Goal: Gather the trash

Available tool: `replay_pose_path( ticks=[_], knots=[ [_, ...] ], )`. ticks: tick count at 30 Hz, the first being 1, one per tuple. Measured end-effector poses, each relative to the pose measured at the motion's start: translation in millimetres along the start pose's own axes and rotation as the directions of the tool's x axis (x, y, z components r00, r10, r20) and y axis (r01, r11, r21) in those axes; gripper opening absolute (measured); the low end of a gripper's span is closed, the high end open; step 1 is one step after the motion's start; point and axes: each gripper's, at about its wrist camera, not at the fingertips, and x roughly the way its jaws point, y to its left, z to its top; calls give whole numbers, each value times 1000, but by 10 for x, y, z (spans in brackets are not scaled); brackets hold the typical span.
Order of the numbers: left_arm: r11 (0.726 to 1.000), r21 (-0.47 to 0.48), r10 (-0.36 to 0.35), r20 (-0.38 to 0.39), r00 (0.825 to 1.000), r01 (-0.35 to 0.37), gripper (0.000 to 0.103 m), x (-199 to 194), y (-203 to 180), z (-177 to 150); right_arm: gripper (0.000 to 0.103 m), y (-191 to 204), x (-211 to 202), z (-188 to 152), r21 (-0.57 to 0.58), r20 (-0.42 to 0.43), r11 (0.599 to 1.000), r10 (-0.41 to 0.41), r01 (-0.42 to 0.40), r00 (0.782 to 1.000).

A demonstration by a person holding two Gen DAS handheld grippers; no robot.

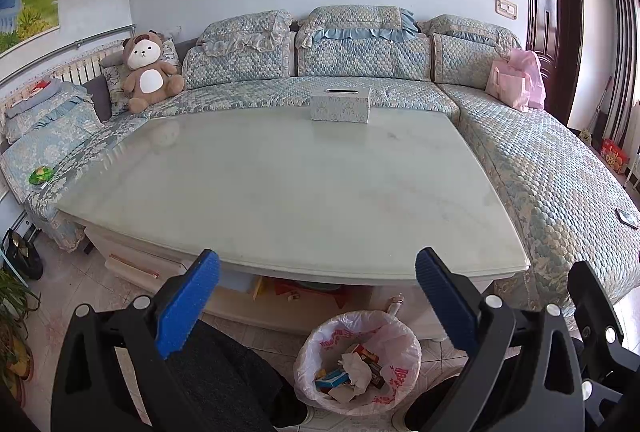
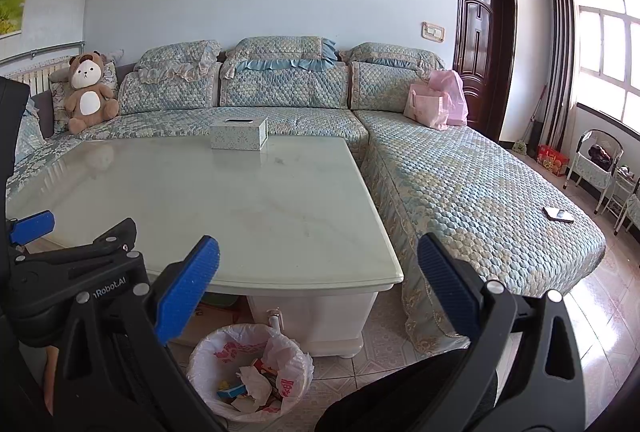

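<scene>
At the far left, a brown teddy bear [image 1: 147, 71] sits on the corner of the quilted sofa [image 1: 540, 167], and a small green object [image 1: 41, 175] lies on the left seat. The left gripper [image 1: 318, 308] hangs above the near edge of the pale coffee table [image 1: 280, 183]; its blue pads [image 1: 190, 306] stand wide apart and hold nothing. Just below it, on the tiled floor, stands the trash bin [image 1: 358, 360] with a white-and-red plastic liner — inside are crumpled paper and small packages. A patterned tissue box [image 1: 340, 105] rests at the far edge of the table. The right gripper [image 2: 318, 302] is also spread wide and empty, beside the left one. On the right sofa section lie pink bags [image 2: 438, 103] and a phone [image 2: 559, 214].
</scene>
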Motion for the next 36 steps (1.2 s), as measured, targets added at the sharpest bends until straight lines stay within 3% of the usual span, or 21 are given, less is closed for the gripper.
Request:
replay_pose_path(
  ticks=[30,36],
  knots=[
    [1000,-6,7,-4,1000,-7,96,29,31,-47,97,-18,45,3,-7,-7,1000,9,-9,1000],
    [1000,-10,-9,-33,999,9,96,71,18,-40,97,-50,59,-3,-10,-6,1000,5,-5,1000]
  ],
)
